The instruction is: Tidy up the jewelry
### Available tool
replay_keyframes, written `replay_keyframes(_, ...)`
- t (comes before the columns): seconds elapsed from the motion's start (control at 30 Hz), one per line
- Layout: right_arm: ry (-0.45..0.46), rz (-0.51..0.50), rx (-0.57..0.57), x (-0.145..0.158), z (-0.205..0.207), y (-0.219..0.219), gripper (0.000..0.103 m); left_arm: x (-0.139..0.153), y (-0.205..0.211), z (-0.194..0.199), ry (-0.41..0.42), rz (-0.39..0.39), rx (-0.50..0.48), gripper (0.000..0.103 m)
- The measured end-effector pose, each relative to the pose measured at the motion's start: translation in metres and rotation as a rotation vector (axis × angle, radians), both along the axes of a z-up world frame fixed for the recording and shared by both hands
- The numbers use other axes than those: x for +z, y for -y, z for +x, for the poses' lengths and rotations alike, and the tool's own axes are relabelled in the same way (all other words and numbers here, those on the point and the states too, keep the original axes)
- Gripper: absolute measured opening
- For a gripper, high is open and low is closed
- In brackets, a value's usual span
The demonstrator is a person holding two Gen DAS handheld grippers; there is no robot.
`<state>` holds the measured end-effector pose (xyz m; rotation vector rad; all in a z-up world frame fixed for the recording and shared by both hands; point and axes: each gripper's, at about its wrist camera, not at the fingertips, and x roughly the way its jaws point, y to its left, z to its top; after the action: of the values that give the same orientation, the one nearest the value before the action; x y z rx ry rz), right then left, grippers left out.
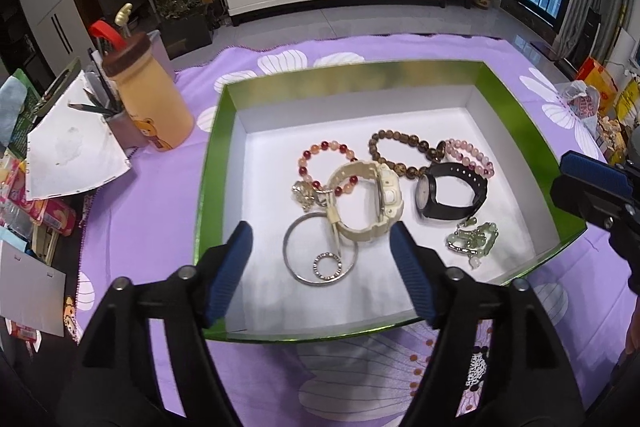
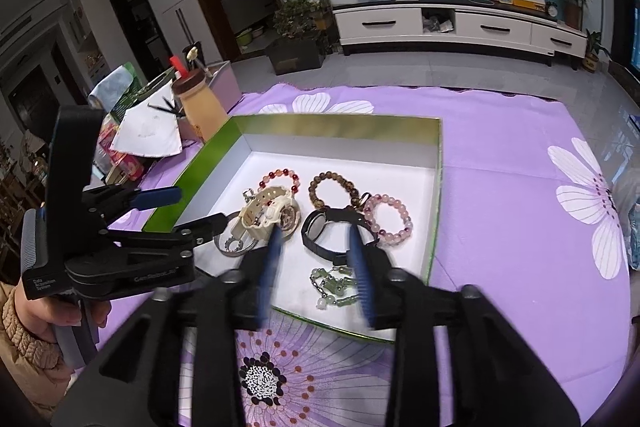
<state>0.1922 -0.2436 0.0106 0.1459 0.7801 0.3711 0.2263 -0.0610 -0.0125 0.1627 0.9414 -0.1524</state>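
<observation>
A green-rimmed white box (image 1: 216, 155) (image 2: 434, 227) holds jewelry: a cream watch (image 1: 372, 203) (image 2: 268, 213), a black watch (image 1: 448, 193) (image 2: 328, 231), a red bead bracelet (image 1: 326, 163) (image 2: 280, 177), a brown bead bracelet (image 1: 404, 149) (image 2: 332, 189), a pink bead bracelet (image 1: 470, 157) (image 2: 388, 217), a silver bangle (image 1: 320, 253), a jade bracelet (image 1: 472, 241) (image 2: 334, 285). My left gripper (image 1: 322, 239) (image 2: 192, 211) is open and empty over the box's near left part. My right gripper (image 2: 316, 239) is open and empty above the black watch; only part of it shows in the left wrist view (image 1: 592, 187).
A purple flowered cloth (image 1: 152, 187) (image 2: 520, 187) covers the table. A yellow bottle (image 1: 154, 99) (image 2: 200, 107), a pencil holder (image 1: 120, 123) and paper clutter (image 1: 72, 151) stand left of the box. Bags (image 1: 600, 99) lie at the right edge.
</observation>
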Motion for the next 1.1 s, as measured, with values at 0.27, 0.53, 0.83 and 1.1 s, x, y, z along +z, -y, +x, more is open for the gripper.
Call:
replay_keyframes(0.27, 0.02, -0.004, -0.076, 0.02, -0.004, 0.008, 0.08, 0.026, -0.013, -0.007, 0.044, -0.002, 0.04, 0.095)
replay_keyframes(0.53, 0.025, -0.034, -0.108, 0.044, -0.007, 0.012, 0.102, 0.051, -0.02, -0.014, 0.077, 0.007, 0.084, 0.101)
replay_keyframes(0.83, 0.0, -0.124, -0.147, 0.082, -0.008, 0.004, 0.102, 0.101, -0.027, -0.022, 0.112, -0.004, 0.125, 0.101)
replay_keyframes(1.1, -0.006, -0.148, -0.116, 0.111, -0.007, -0.007, 0.102, 0.137, -0.03, -0.025, 0.098, -0.011, 0.162, 0.101)
